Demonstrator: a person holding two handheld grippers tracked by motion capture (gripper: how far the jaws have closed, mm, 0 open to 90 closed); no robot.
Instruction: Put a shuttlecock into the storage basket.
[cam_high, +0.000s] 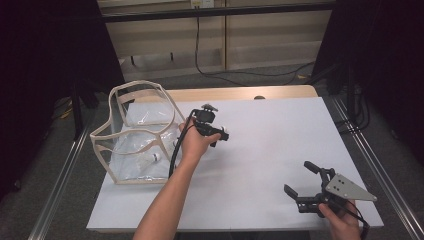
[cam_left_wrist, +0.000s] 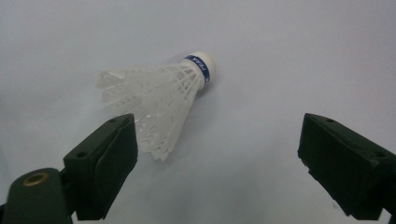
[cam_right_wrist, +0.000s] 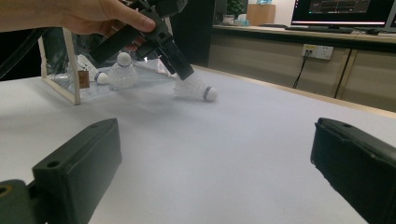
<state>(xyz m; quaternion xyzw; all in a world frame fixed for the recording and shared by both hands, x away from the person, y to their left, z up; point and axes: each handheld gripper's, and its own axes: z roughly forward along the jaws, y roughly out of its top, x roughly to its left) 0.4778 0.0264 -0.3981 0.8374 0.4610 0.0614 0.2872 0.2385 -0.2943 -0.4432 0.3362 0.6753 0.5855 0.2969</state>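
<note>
On the white worktop lies our white feathered shuttlecock: light, crushable; left gripper fingers spread, take the cork.

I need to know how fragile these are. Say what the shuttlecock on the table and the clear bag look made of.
Shuttlecock: white skirt with ribbed quills, seemingly real feathers; matte rounded white cap, maybe cork or foam, ringed by blue tape.
Bag: glossy see-through panels with glare and creases, probably soft plastic, edged in beige trim, likely fabric.
</note>
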